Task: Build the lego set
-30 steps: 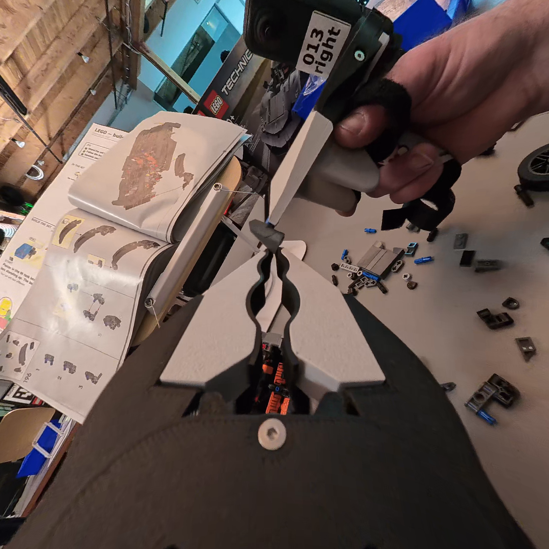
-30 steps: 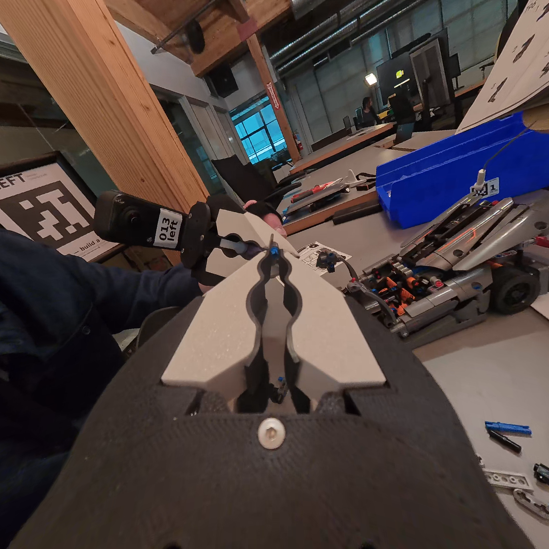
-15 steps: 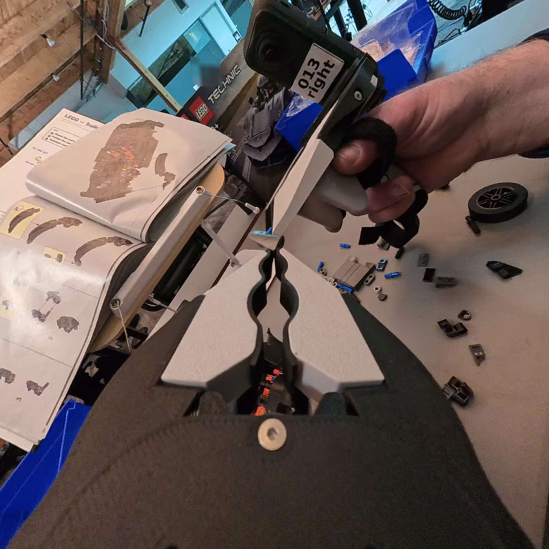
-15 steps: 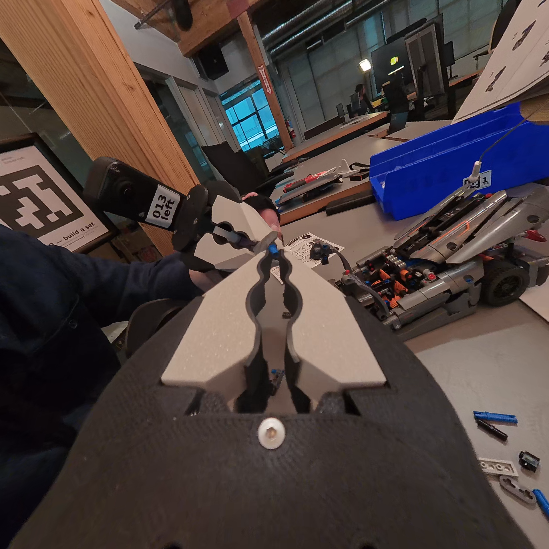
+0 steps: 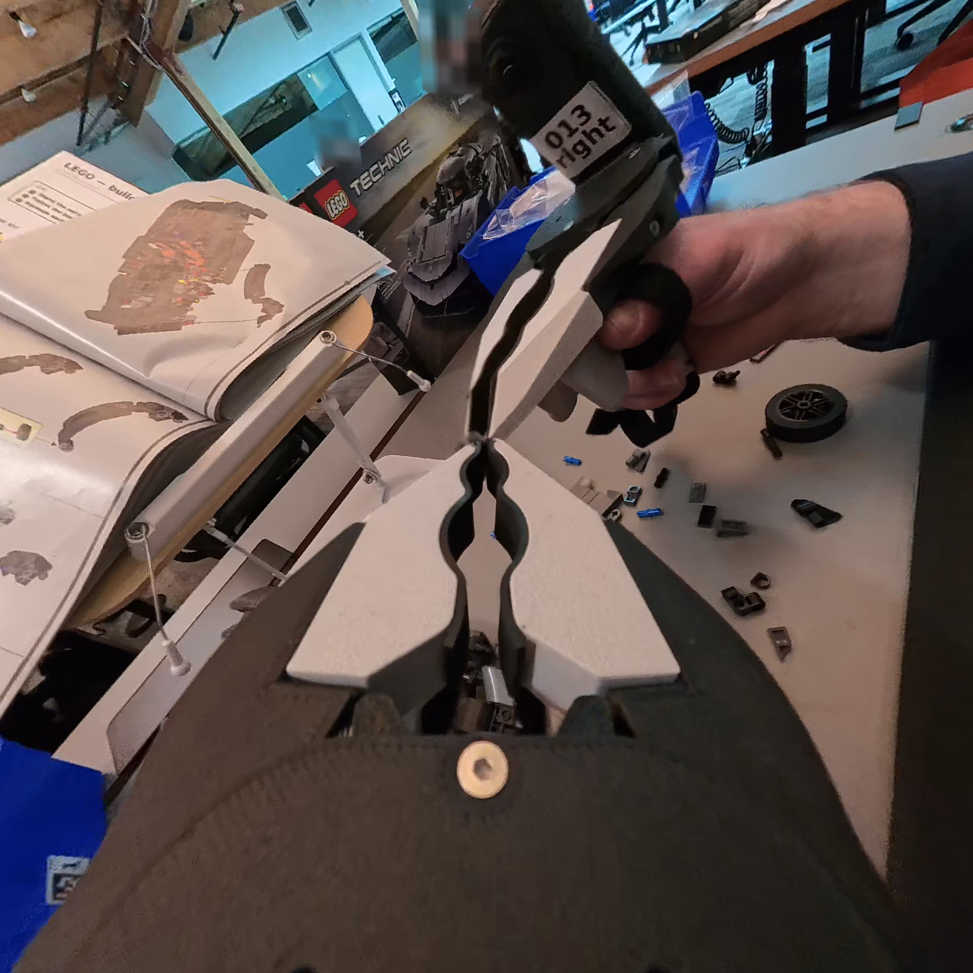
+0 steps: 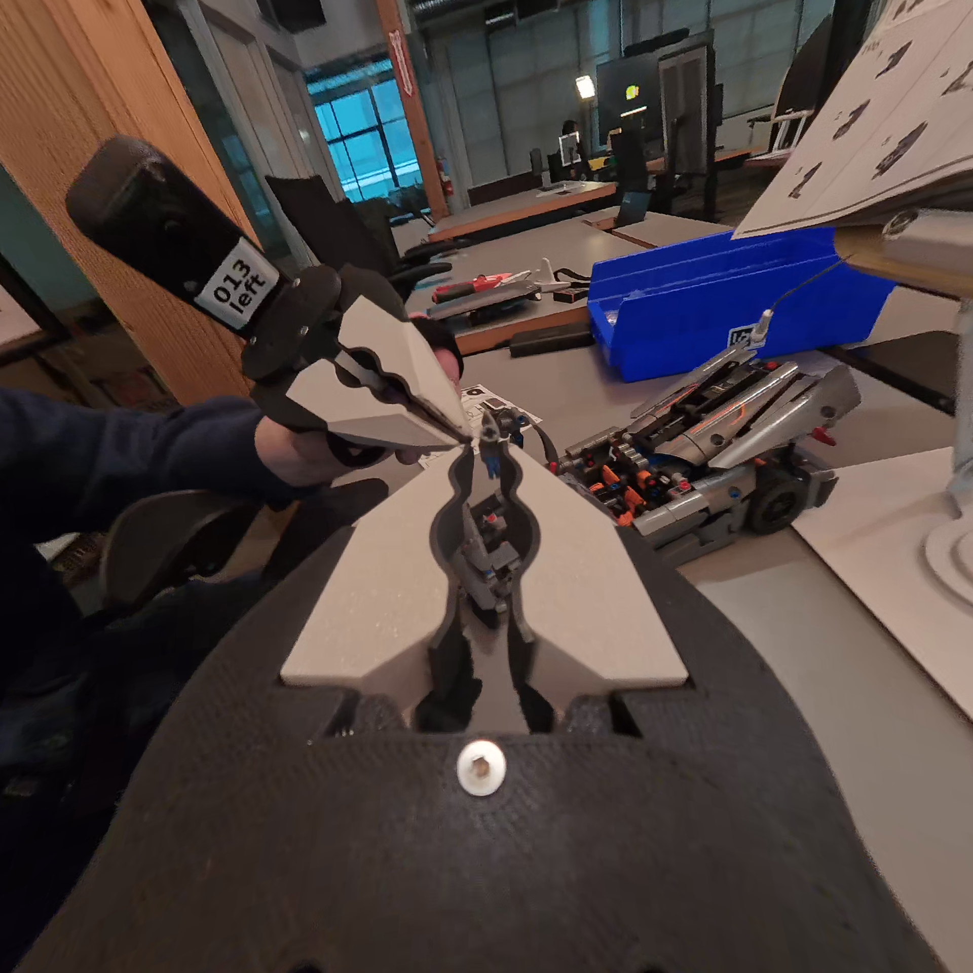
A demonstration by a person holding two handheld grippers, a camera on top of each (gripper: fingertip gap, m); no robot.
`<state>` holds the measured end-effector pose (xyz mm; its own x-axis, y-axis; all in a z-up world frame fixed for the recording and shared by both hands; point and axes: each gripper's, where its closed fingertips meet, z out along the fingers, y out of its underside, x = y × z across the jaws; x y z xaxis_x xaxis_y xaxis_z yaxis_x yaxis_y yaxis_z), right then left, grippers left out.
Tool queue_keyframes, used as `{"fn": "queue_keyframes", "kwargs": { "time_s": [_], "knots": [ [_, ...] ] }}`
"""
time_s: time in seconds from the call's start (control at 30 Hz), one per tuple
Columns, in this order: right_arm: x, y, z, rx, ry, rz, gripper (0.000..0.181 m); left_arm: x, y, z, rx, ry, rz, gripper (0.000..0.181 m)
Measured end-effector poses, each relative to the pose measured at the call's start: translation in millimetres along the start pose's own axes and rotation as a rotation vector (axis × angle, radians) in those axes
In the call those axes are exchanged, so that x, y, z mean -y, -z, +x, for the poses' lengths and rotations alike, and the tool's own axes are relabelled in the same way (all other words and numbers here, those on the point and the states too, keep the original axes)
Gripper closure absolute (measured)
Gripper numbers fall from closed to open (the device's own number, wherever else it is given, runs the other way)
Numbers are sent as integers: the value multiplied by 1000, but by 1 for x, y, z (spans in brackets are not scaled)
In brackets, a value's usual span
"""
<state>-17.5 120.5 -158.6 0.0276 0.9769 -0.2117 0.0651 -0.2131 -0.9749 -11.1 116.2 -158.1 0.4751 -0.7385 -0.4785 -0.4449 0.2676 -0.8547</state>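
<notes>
Lego piece (image 6: 489, 452) in right gripper (image 6: 487, 447), left gripper (image 5: 482, 447) touching

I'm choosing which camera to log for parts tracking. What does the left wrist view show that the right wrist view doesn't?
Only the left wrist view: the loose wheel, scattered small parts and the set's box. Only the right wrist view: the partly built car and a blue pin at the right gripper tips. Both: the left gripper, the open instruction booklet, the table.
</notes>
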Motion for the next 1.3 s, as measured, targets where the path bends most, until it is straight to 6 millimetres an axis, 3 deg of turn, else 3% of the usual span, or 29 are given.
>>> {"fn": "queue_keyframes", "kwargs": {
  "time_s": [0.13, 0.3, 0.53, 0.67, 0.77, 1.0, 1.3],
  "knots": [
    [-1, -1, -8, 1, 81, -31, 181, -1, 0, 0, -22, 30, 9, 181],
    [5, 8, 1, -11, 35, 5, 181, -6, 1, -3, -37, 65, 2, 181],
    [-11, 14, 12, -32, -10, -99, 177, -13, 3, -10, -36, 115, -15, 181],
    [-35, 10, 6, -10, 44, -250, 175, -16, 2, -9, -39, 112, -32, 181],
    [-72, 15, -9, 44, 162, -489, 169, -19, 2, -8, -54, 130, -44, 181],
    [-144, 19, -64, 319, 253, -842, 160, -20, 0, -5, -75, 135, -47, 181],
    [-171, 26, -74, 377, 284, -972, 158, -22, -2, -1, -92, 134, -57, 181]
  ]
}}
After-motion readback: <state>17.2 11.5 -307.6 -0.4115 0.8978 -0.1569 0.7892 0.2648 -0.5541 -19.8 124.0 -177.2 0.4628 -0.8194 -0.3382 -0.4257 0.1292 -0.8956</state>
